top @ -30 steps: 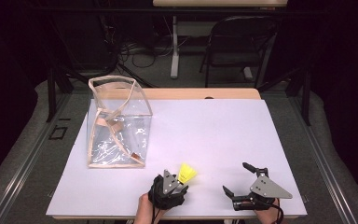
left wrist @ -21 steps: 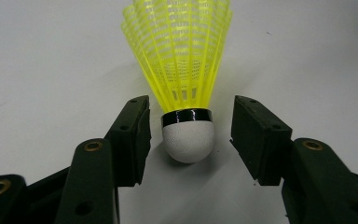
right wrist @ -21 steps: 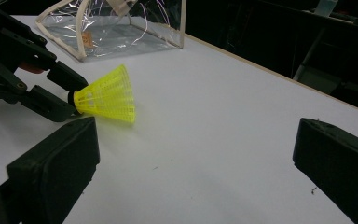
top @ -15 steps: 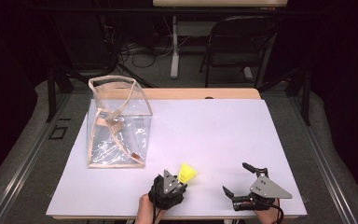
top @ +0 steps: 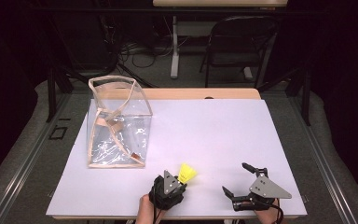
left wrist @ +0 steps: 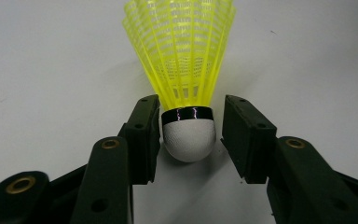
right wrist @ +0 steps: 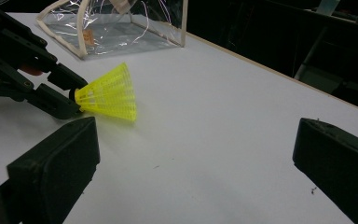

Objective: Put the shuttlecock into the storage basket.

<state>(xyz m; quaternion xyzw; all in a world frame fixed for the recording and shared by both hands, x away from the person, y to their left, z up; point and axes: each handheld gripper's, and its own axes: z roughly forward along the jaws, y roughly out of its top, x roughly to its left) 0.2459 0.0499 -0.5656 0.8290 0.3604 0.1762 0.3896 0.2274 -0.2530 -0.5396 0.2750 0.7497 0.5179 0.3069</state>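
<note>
The yellow shuttlecock [left wrist: 186, 93] lies on its side on the white table [top: 223, 135], near the front edge, its white cork nose between the jaws of the left gripper [left wrist: 191, 135]. Those jaws have just been closing: one pad sits against the nose and its glossy black band, the other stands just off it, so nothing is clamped. The skirt is a ribbed plastic mesh cone flaring away from the gripper. The right gripper [top: 242, 184] rests well to the side, jaws wide apart. A clear plastic bag [top: 116, 123] with pale edging stands behind on the left
</note>
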